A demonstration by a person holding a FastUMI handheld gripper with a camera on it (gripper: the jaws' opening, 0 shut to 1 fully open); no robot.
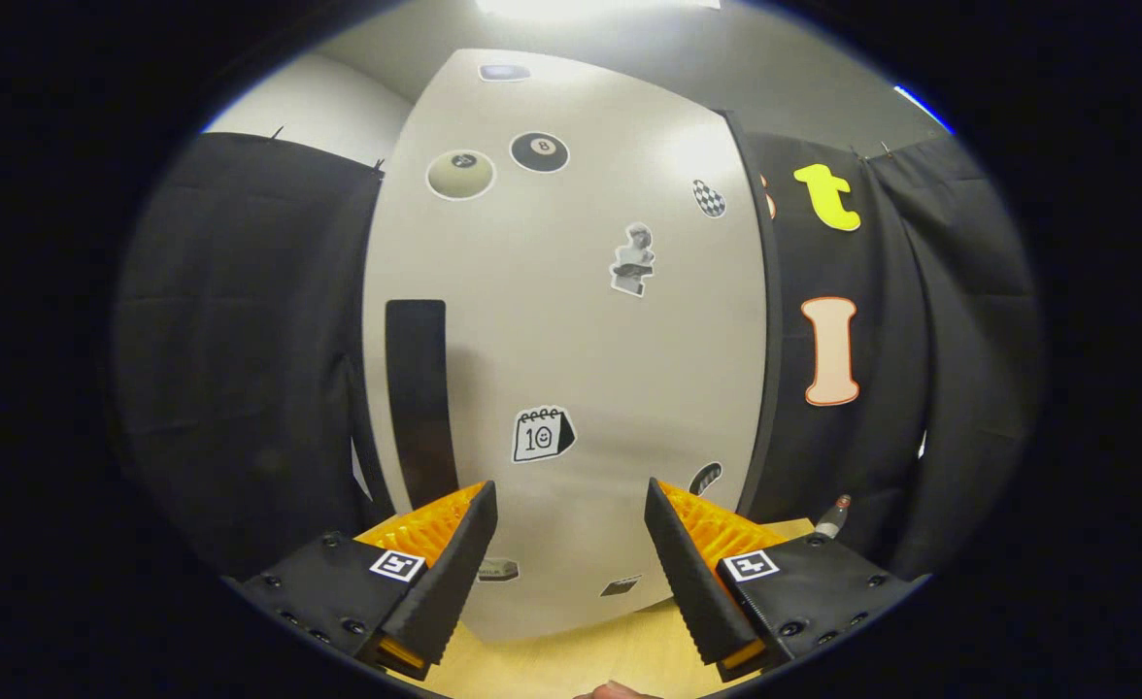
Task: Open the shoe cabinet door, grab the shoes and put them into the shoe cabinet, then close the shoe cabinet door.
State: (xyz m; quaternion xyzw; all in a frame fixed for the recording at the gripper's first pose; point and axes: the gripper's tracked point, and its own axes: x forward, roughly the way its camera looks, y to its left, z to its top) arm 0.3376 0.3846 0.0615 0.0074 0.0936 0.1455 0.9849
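The white shoe cabinet door (571, 320) stands straight ahead, closed, dotted with several stickers. A black vertical handle (419, 398) runs down its left part, just above and beyond my left finger. My gripper (571, 500) is open, its orange and black fingers (454, 553) spread wide with nothing between them, a short way in front of the door's lower half.
Black cloth walls flank the cabinet on both sides. A light wooden floor (571, 655) lies below the fingers. A small dark object with a red tip (833, 515) sits by the cabinet's right lower corner. A fingertip (615, 691) shows at the bottom.
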